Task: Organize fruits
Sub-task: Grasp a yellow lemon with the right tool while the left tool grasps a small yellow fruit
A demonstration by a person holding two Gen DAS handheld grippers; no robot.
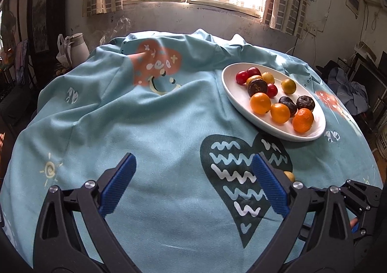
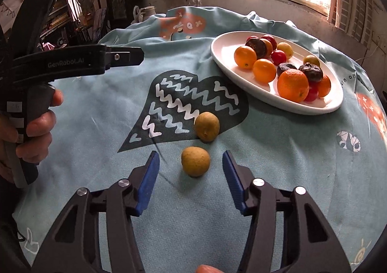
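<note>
A white oval plate [image 1: 232, 94] [image 2: 225, 60] on the blue tablecloth holds oranges [image 2: 292, 85], red cherry tomatoes [image 1: 242, 77], yellow fruits [image 1: 288, 86] and dark round fruits [image 1: 257, 86]. Two tan-brown round fruits lie on the cloth in the right wrist view: the nearer one [image 2: 195, 161] sits between my open right gripper's [image 2: 191, 166] blue pads, untouched; the farther one [image 2: 207, 126] lies just beyond. My left gripper [image 1: 193, 169] is open and empty above the cloth; one tan fruit [image 1: 289, 175] peeks out behind its right finger. The left gripper's body [image 2: 72, 62] shows at the left of the right wrist view.
The tablecloth [image 1: 145, 127] is wrinkled and bunched at the far side. A white jug [image 1: 78, 49] stands behind the table at the back left. A window wall lies beyond. Clutter and furniture surround the table on both sides.
</note>
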